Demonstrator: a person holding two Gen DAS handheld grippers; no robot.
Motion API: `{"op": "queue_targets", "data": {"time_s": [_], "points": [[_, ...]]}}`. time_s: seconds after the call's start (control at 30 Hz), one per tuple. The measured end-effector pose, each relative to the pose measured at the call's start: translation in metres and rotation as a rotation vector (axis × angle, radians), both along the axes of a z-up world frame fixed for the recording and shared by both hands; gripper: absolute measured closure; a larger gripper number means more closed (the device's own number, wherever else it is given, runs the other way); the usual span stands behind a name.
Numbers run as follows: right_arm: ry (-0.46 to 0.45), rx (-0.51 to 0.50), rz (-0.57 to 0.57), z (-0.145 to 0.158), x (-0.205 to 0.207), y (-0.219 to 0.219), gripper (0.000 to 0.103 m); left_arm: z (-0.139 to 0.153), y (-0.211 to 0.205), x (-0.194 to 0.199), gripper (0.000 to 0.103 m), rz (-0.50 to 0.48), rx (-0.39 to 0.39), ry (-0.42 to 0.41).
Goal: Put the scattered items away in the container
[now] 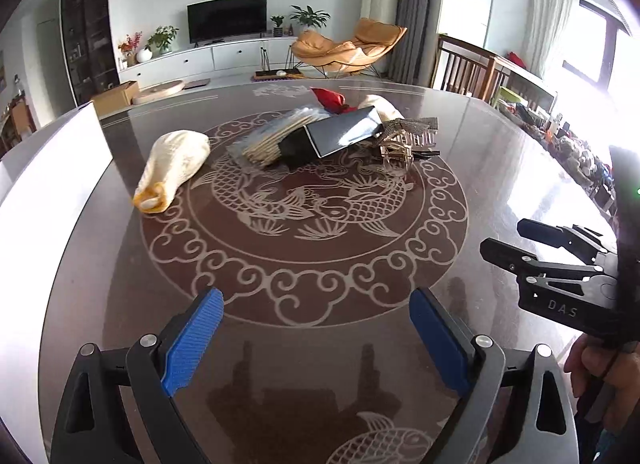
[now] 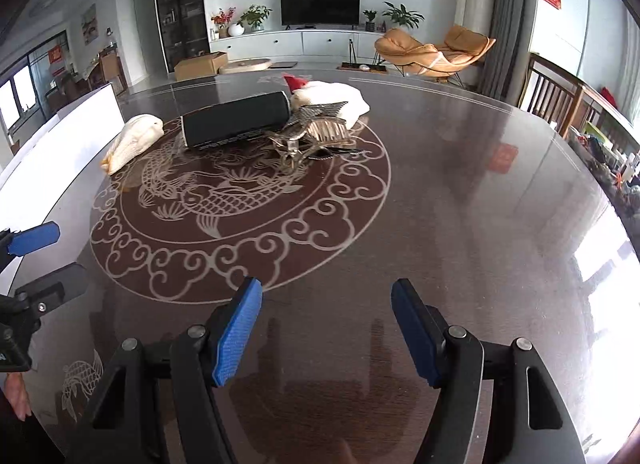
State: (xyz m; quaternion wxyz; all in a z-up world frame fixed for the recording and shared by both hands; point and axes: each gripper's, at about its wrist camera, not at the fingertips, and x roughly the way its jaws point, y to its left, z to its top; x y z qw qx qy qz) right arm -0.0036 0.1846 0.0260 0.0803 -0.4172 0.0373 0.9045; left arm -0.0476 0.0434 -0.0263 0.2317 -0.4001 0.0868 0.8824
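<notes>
Blue-padded tongs wait wide apart, holding nothing.

Left gripper (image 1: 316,340) and right gripper (image 2: 326,334) both hang empty over the dark glass table (image 1: 500,168). At twelve o'clock lies the black tube-shaped pouch (image 2: 236,120), long side running nine to three. I think picking comes next; the white container (image 2: 64,136) sits at ten.

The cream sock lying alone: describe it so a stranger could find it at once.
Start at the fish medallion on the dark round table. On its left edge, towards the white container, lies the cream sock, clear of the central pile. Its yellow-trimmed end and its lying alone set it apart.
</notes>
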Motion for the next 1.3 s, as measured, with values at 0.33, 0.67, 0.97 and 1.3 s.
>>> {"op": "queue_targets", "data": {"time_s": [0.33, 0.67, 0.97, 1.3], "points": [[-0.016, -0.069, -0.018, -0.016, -0.006, 0.004, 0.034, -0.018, 0.003, -0.001, 0.008, 0.000, 0.031, -0.045], [-0.051, -0.006, -0.010, -0.022, -0.014, -0.006, 0.027, -0.028, 0.012, -0.007, 0.005, 0.020, -0.041, -0.080], [-0.051, -0.014, -0.002, -0.023, -0.014, -0.005, 0.025, -0.029, 0.015, -0.005, 0.002, 0.011, -0.072, -0.077], [-0.053, -0.010, -0.002, -0.023, -0.014, -0.005, 0.025, -0.028, 0.016, -0.006, 0.000, 0.006, -0.075, -0.079]]}}
